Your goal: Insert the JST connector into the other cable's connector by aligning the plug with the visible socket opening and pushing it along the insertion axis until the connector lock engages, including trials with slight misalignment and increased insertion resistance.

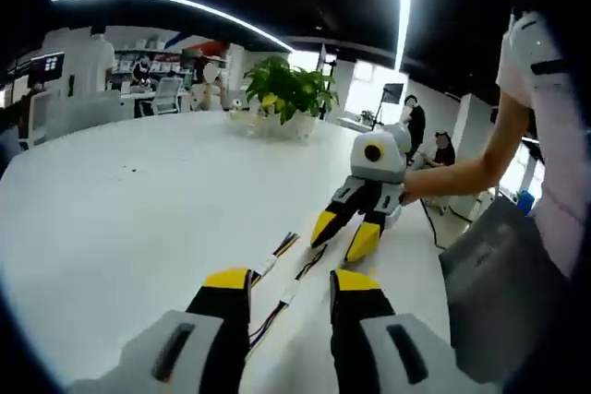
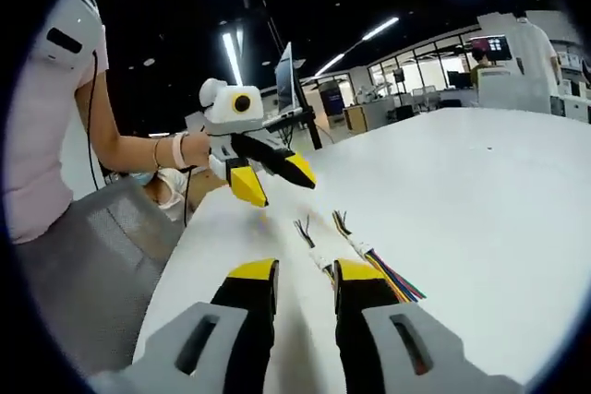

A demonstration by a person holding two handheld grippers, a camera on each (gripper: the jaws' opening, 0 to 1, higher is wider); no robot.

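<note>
Left gripper view shows the left gripper (image 1: pixel 292 285) gaping, holding nothing; two cables (image 1: pixel 277 269) lie on the white table (image 1: pixel 129 200), and at two o'clock the right gripper (image 1: pixel 343 235) hovers, likewise parted.

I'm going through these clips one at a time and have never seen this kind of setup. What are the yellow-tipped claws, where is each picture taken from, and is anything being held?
Both pictures come from small cameras mounted on two hand-held grippers that a person works like tongs. In the left gripper view, the left gripper rises from the bottom with its jaws apart, and the right gripper faces it, held by the person's hand. The right gripper view shows the reverse: the right gripper below, the left gripper across. Two short cables with small plugs and coloured wires lie on the white table. Both grippers are open; nothing is held.
</note>
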